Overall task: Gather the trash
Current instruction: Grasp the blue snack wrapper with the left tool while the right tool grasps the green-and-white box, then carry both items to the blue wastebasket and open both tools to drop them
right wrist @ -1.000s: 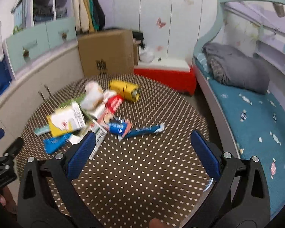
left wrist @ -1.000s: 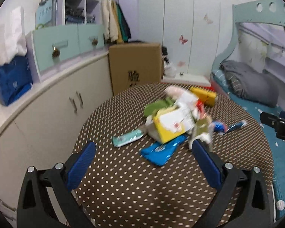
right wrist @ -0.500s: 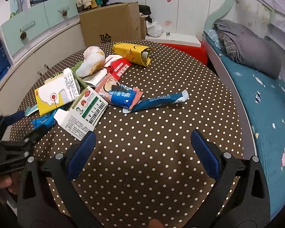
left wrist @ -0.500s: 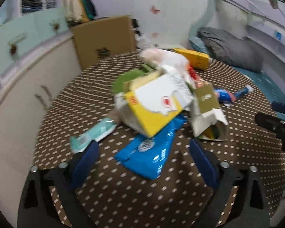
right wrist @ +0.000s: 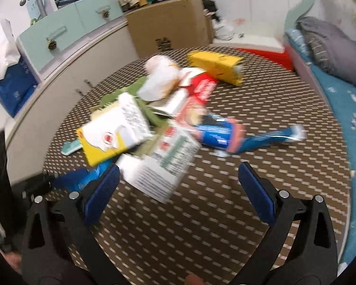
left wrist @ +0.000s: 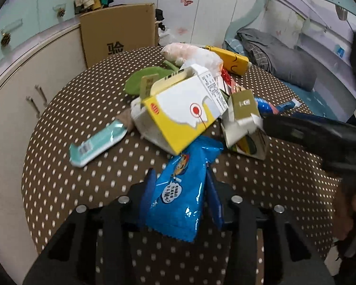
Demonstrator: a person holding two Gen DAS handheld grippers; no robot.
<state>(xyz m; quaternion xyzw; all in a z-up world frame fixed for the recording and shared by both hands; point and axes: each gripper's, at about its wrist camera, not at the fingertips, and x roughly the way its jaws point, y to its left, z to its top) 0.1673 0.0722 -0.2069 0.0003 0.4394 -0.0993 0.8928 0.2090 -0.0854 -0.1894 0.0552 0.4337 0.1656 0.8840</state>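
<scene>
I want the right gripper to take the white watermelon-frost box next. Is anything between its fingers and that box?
Nothing visible. The right gripper is open, and the white box lies directly ahead on the table, its near corner already between the fingers.

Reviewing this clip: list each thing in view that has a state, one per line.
Left gripper: shut on the blue wrapper.
Right gripper: open, empty.
Yellow box: flap open, lying on the pile.
White box: end open, on its side.
Teal wrapper: flat on the table.
</scene>
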